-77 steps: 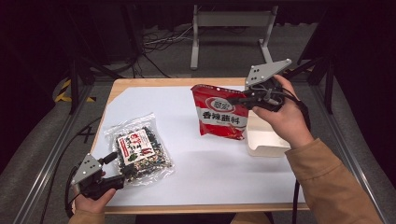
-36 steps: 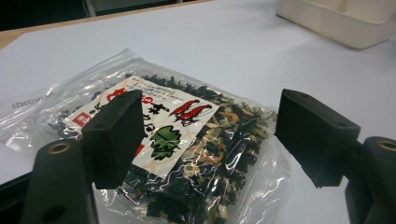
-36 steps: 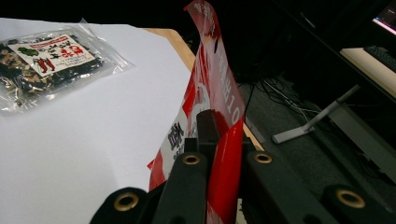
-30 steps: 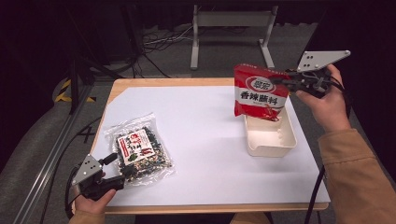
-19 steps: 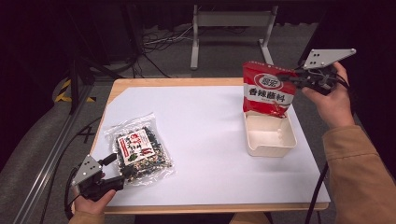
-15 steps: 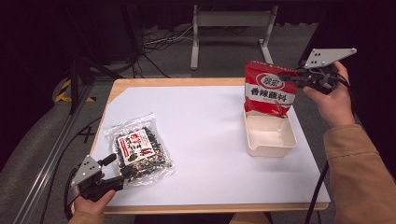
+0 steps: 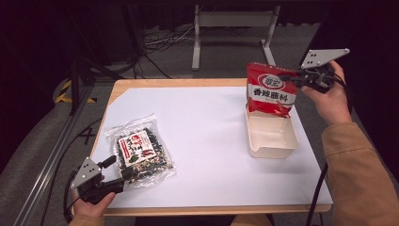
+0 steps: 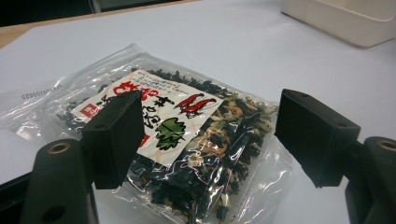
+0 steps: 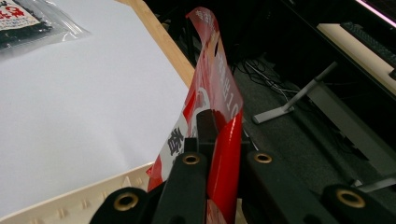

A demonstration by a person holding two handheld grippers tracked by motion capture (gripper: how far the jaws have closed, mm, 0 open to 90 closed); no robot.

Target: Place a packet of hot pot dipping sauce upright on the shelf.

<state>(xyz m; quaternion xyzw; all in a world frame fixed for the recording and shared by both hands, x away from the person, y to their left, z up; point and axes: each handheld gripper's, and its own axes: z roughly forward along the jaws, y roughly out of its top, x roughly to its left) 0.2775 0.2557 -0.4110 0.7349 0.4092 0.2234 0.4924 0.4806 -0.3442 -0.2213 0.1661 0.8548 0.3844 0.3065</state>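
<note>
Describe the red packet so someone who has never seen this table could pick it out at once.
Start at the white table and go to the cream tray near its right edge. The red packet hangs upright over the tray's far end, pinched at its edge by the right tool. It is opaque red with a white label band, unlike the clear bag of dark flakes lying flat at the left.

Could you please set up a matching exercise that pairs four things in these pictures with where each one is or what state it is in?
Things:
1. red packet
2. clear packet
3. cream tray
4. left gripper

States:
A. lying flat on the white tabletop
B. sitting open-topped near the table's right edge
C. jaws open, holding nothing
D. hanging upright, pinched by the right gripper

Pairs: 1-D, 2-A, 3-B, 4-C
</note>
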